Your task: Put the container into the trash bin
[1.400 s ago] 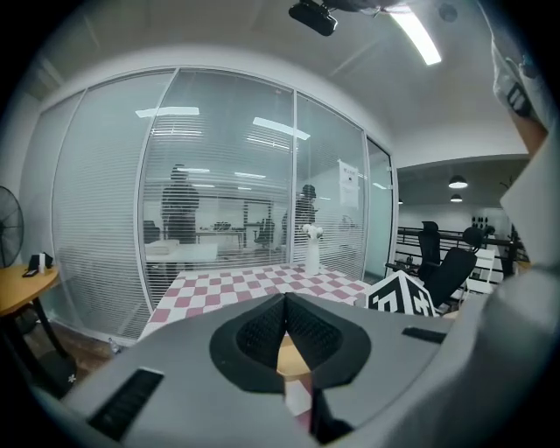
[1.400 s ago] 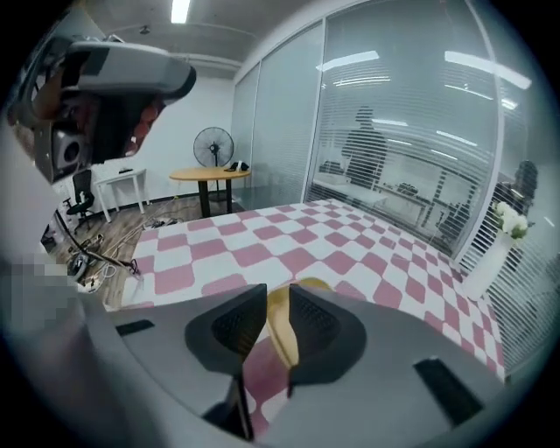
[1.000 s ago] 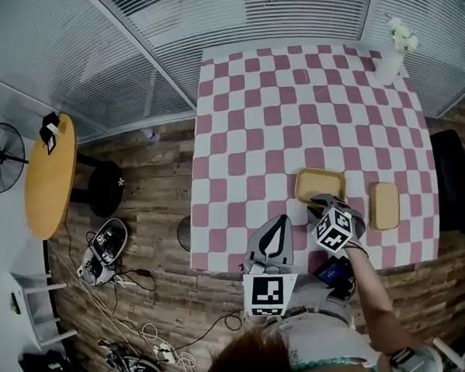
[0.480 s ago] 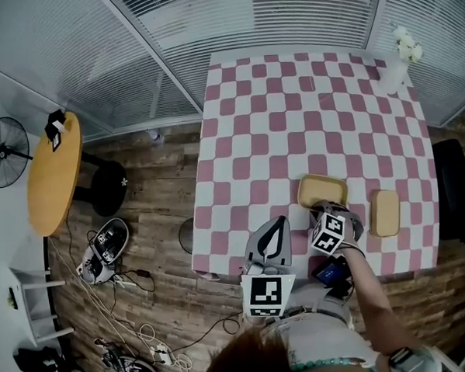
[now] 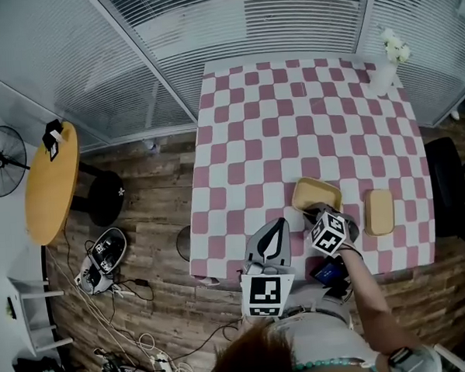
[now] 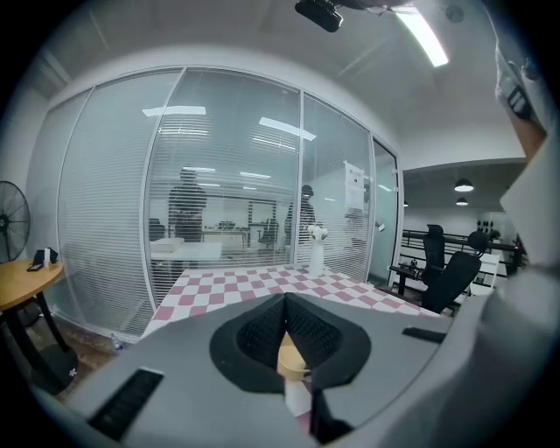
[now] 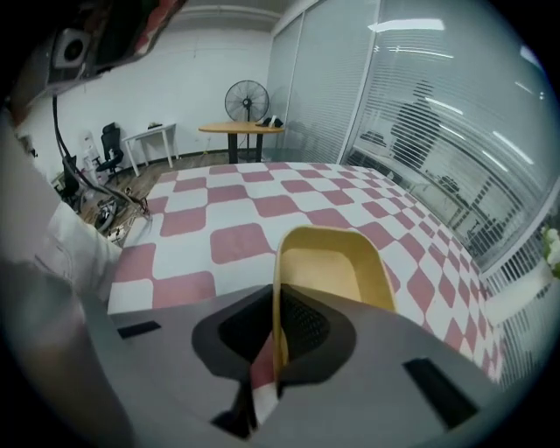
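table (image 5: 245, 134): carrying the container near its front edge | yellow container (image 5: 317, 192): sitting on the checkered cloth | right gripper (image 7: 276, 331): clamping its near rim | left gripper (image 6: 285, 331): hovering alongside, jaws pressing together, grasping nothing

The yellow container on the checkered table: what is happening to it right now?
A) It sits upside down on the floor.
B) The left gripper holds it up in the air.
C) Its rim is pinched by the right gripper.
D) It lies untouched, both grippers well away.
C: in the right gripper view, the near wall of the yellow container stands clamped between the jaws of the right gripper, above the checkered table.
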The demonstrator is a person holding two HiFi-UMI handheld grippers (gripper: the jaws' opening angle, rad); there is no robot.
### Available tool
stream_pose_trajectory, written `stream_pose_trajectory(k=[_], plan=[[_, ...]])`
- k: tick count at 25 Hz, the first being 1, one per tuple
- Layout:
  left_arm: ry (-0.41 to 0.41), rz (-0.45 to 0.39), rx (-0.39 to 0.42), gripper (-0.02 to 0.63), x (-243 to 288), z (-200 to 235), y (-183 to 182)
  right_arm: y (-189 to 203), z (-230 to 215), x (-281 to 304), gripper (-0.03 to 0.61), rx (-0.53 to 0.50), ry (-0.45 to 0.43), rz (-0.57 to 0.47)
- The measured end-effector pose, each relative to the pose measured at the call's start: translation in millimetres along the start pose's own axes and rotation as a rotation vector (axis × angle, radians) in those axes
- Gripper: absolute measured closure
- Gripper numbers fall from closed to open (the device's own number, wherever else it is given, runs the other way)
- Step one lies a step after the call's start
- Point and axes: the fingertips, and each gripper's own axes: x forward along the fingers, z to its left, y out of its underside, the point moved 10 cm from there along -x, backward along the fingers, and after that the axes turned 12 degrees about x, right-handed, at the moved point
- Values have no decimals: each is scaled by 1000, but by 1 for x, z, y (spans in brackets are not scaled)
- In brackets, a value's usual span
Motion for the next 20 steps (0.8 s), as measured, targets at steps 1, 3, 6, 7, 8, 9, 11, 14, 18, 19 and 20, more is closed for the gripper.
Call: stream_pose_trajectory(k=[1,3,6,7,8,9,11,14,18,19,20], plan=[[4,-2,2,609,0,-1,0,-2,-1,-5,571,25,-9,-22],[12,-7,4,609,-1,-3,-1,-5,-3,-14,571,75,-22,-69],[23,-14,7,609,-3,-6,-2,-9,-5,-29,572,142,-31,-134],[27,-17,9,609,-3,-7,-3,-10,-6,-34,572,160,-30,-156],[30,-22,10,609,-3,-7,-3,-11,-7,-39,572,179,-29,-180],[34,-27,10,609,-3,-7,-4,-12,-9,-43,572,198,-29,-205],[40,-36,8,609,-2,-8,-5,-15,-11,-53,572,240,-36,-263],[46,-39,11,609,-1,-10,-6,-18,-12,-70,572,291,-43,-346],[44,-42,20,609,-1,-12,-8,-25,-12,-93,574,332,-48,-434],[43,-44,22,609,0,-12,-8,-27,-12,-98,572,337,-48,-453],[42,-46,22,609,0,-12,-9,-29,-12,-104,572,340,-47,-472]])
